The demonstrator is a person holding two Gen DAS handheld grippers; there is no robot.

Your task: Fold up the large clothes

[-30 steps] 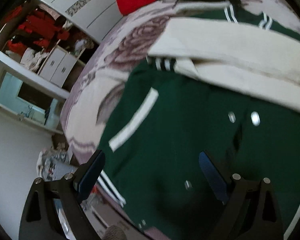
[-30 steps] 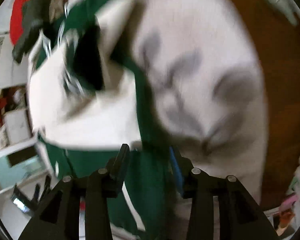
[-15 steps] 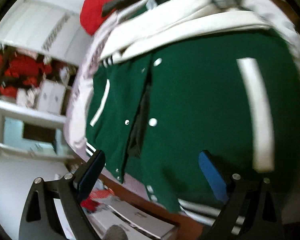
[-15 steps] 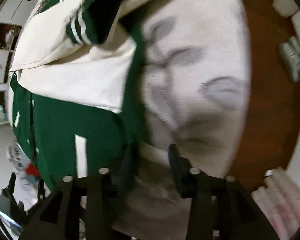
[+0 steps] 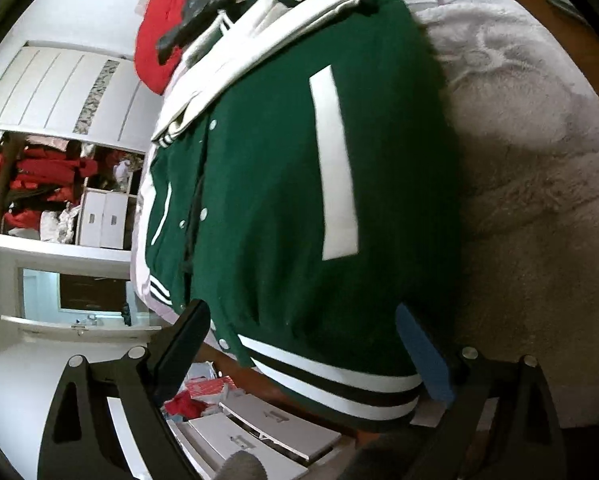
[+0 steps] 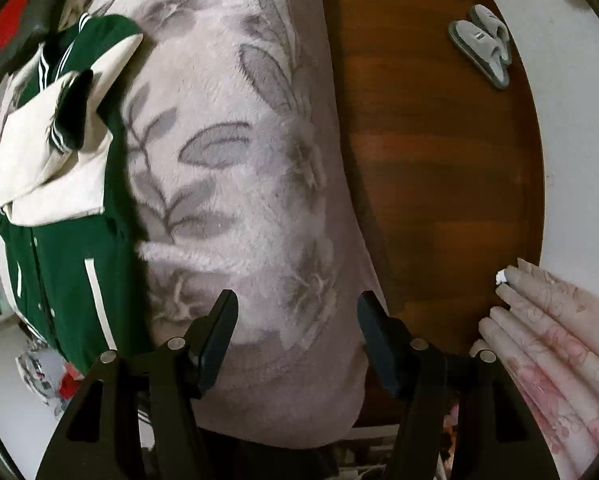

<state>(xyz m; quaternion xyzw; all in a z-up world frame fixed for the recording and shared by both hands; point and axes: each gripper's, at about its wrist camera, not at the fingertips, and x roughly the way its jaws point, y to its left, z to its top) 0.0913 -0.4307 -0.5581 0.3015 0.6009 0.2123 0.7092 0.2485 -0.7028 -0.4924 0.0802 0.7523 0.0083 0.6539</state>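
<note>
Jacket (image 5: pixel 283 208) is lying along the blanket's (image 6: pixel 235 184) edge; red cloth (image 5: pixel 155 36) is sitting beyond it; left gripper (image 5: pixel 303 344) and right gripper (image 6: pixel 297 332) are gaping, gripping nothing.

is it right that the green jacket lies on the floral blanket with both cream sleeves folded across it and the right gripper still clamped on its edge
Not quite. The right wrist view shows the right gripper open, over bare floral blanket, holding nothing. The rest stands: the green jacket lies on the blanket with its cream sleeves folded across it.
</note>
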